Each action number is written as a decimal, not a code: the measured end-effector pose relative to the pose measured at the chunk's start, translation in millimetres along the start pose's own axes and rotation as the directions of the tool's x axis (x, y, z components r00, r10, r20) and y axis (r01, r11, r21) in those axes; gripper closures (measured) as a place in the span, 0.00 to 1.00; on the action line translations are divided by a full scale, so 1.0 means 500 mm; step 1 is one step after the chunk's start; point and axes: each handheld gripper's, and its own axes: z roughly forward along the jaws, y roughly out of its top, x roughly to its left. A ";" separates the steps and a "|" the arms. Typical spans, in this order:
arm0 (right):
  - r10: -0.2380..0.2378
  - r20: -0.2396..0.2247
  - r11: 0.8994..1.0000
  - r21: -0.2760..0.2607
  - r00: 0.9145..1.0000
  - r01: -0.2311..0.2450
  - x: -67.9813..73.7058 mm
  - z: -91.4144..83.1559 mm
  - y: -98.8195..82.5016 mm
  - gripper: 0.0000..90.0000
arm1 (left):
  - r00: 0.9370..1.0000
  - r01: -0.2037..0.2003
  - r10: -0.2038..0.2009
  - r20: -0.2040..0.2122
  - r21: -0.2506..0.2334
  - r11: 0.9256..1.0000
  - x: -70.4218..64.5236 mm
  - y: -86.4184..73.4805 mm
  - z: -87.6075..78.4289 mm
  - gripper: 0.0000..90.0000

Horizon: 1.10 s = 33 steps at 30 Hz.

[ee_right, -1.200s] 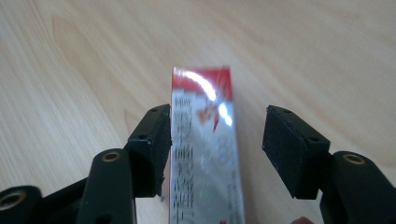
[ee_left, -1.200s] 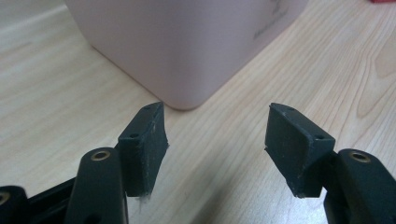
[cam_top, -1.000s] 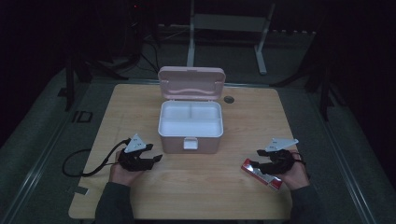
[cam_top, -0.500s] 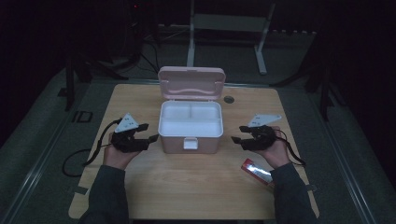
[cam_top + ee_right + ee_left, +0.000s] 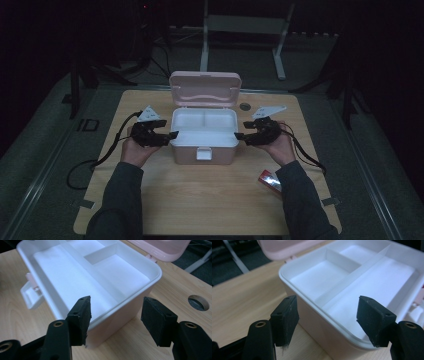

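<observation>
You are holding your left gripper (image 5: 172, 134) and right gripper (image 5: 238, 136) against opposite sides of the open pink box (image 5: 202, 150), all 4 fingers spread wide.

open box (image 5: 203, 134) mid-table, a gripper at each side

Lab-like recording room | wooden table (image 5: 210, 200) on dark floor | metal stand legs (image 5: 280, 55) behind (dim lighting)
</observation>
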 end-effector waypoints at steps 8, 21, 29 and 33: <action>0.016 -0.008 1.000 0.025 1.000 -0.016 -0.003 0.028 -0.006 0.44 | 0.999 0.025 -0.026 0.029 0.039 0.999 0.004 -0.003 0.019 0.46; 0.007 -0.030 0.999 0.047 1.000 -0.005 -0.001 0.016 -0.019 0.49 | 0.999 0.031 -0.034 0.038 0.058 0.998 -0.018 0.001 0.038 0.47; 0.010 -0.022 0.998 0.060 1.000 -0.008 -0.010 -0.017 -0.043 0.48 | 0.998 0.026 -0.029 0.051 0.056 0.998 -0.055 0.011 0.053 0.47; 0.010 -0.020 0.998 0.066 1.000 -0.009 -0.013 -0.032 -0.053 0.49 | 0.998 0.024 -0.027 0.051 0.059 0.998 -0.071 0.014 0.056 0.47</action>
